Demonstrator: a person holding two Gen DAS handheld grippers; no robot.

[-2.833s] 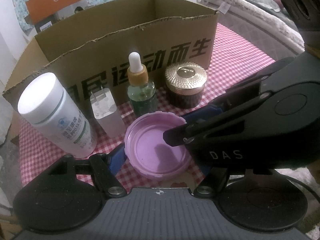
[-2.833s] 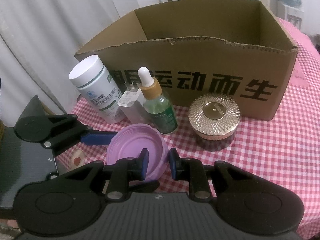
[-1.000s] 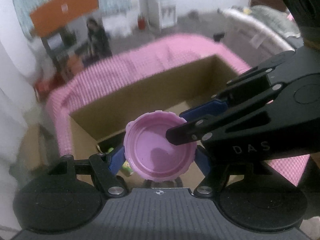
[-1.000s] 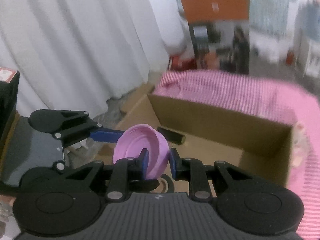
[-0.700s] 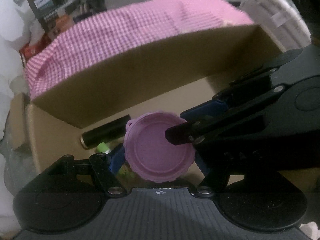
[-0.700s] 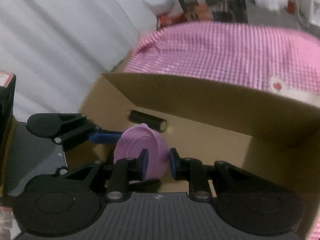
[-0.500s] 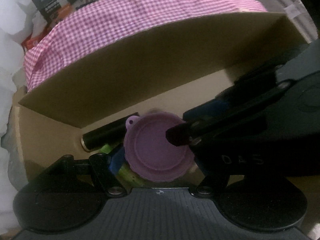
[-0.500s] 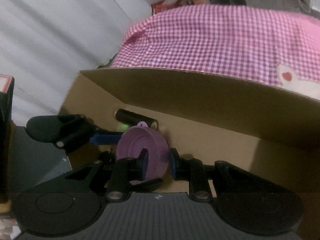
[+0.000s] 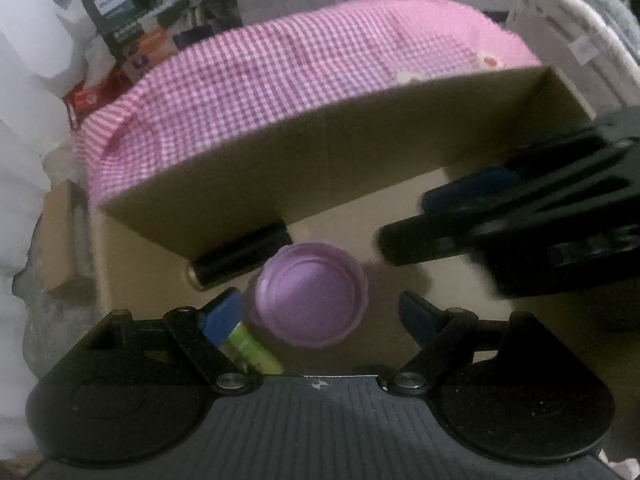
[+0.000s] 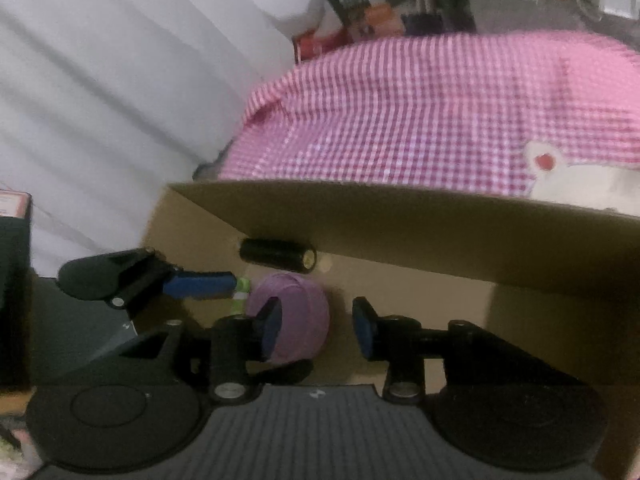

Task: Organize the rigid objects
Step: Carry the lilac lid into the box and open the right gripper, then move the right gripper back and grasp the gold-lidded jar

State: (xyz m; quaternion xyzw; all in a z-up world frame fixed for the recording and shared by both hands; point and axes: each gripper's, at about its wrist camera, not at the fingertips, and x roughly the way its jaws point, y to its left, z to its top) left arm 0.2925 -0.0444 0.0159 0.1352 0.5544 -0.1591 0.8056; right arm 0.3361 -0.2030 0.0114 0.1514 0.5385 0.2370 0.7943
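Seen from the left wrist, going left to right: inside the cardboard box [image 9: 360, 160], a black cylinder [image 9: 240, 254] lay along the far wall, and a green tube [image 9: 250, 350] sat just behind the left finger. Left gripper [image 9: 320, 312] hung over the box floor, jaws spread wide, touching nothing. Between them lay the purple lid [image 9: 312, 294], hollow side up, apart from both blue pads. Further right, blurred, hovered the right gripper [image 9: 404, 236].

From the right wrist: left gripper [image 10: 234, 282] reached in from the left. Purple lid [image 10: 300, 320] sat just behind the left finger of the right gripper [image 10: 316, 326], jaws parted, gripping nothing. Pink checked cloth [image 10: 420, 112] lay beyond the box [image 10: 440, 224].
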